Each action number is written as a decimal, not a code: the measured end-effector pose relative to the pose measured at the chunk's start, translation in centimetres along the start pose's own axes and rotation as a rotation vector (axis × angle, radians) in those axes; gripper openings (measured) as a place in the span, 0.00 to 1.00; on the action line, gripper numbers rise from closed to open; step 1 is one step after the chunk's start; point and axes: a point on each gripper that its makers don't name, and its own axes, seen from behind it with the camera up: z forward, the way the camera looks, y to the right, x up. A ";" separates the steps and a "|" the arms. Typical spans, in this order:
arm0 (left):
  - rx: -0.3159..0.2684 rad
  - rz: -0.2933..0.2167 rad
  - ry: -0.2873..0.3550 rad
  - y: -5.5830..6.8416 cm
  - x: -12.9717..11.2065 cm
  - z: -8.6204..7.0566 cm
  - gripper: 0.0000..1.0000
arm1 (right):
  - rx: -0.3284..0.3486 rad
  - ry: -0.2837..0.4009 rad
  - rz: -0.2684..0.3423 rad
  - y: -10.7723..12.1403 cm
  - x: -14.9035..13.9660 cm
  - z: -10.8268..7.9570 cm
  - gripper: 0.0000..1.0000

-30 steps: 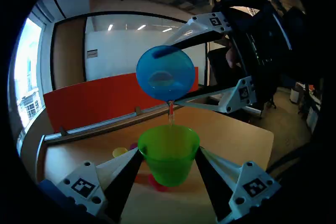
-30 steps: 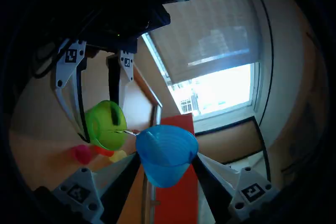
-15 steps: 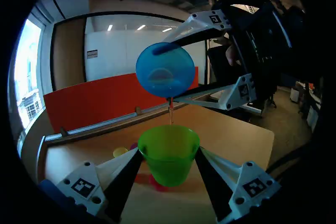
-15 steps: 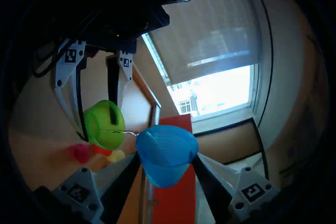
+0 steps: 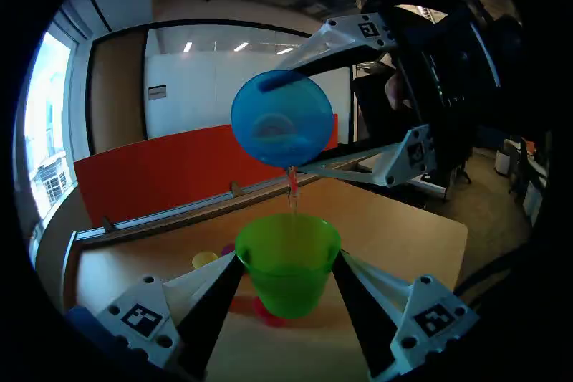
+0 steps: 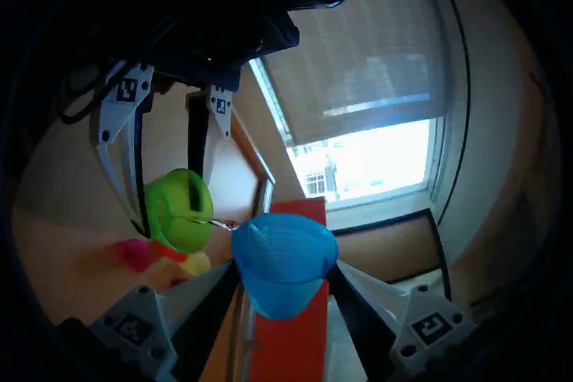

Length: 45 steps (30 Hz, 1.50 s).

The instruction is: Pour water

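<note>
Pinches green cup (image 5: 289, 271) upright in left gripper (image 5: 288, 259) over worktop (image 5: 401, 231). Clamps tilted blue cup (image 5: 282, 118) in right gripper (image 6: 283, 269) just above it, sending thin water stream (image 5: 292, 194) into green cup's mouth.

Close, opposed views; shared green cup (image 5: 288, 267)

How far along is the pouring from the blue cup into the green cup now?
Done: the left gripper holds the green cup upright, the right gripper holds the blue cup tipped above it. In hand: a thin stream falls into the green cup. Left: emptying the blue cup, then righting it.
</note>
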 end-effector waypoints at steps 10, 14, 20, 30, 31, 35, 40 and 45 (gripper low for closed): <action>0.003 -0.001 0.002 0.0 0.2 -0.1 0.85 | -0.005 -0.001 -0.022 0.4 -0.3 0.0 0.88; 0.002 0.001 0.003 0.0 0.2 -0.2 0.85 | -0.008 -0.001 -0.032 0.6 -0.4 0.0 0.88; 0.002 0.002 0.007 0.1 0.3 -0.3 0.85 | -0.010 -0.002 -0.047 0.8 -0.4 -0.1 0.88; 0.005 0.002 0.010 0.0 0.3 -0.4 0.85 | -0.012 -0.003 -0.073 1.1 -0.3 -0.1 0.88; 0.005 0.002 0.010 0.0 0.3 -0.4 0.85 | -0.011 -0.003 -0.074 1.2 -0.3 -0.1 0.88; 0.004 0.002 0.010 0.0 0.3 -0.4 0.86 | -0.011 -0.003 -0.083 1.2 -0.2 0.0 0.88; 0.004 0.002 0.010 0.1 0.4 -0.4 0.85 | -0.010 -0.002 -0.094 1.2 -0.3 0.0 0.88; 0.001 0.002 0.008 0.1 0.3 -0.3 0.86 | -0.010 -0.002 -0.104 1.3 -0.4 0.1 0.88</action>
